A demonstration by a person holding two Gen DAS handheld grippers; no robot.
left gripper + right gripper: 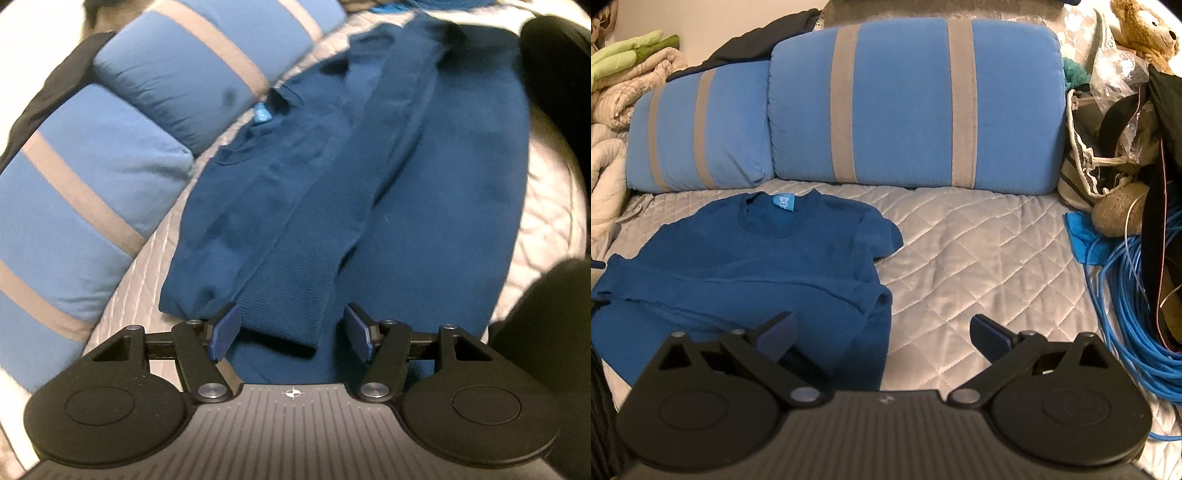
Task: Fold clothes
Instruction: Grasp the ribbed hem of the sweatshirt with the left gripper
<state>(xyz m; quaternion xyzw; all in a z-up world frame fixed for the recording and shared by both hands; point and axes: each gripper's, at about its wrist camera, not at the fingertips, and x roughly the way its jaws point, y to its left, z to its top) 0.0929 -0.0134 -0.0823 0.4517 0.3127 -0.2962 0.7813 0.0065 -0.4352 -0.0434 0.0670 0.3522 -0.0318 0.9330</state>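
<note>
Blue sweater (746, 258) on quilted bed (979, 258)

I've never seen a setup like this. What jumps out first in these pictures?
A dark blue sweater lies on a quilted grey cover, one sleeve folded across its front. Behind it stand two blue cushions with grey stripes. A coil of bright blue cable lies at the right, and both hand-held grippers, left and right, are open over the sweater's near edge.
</note>
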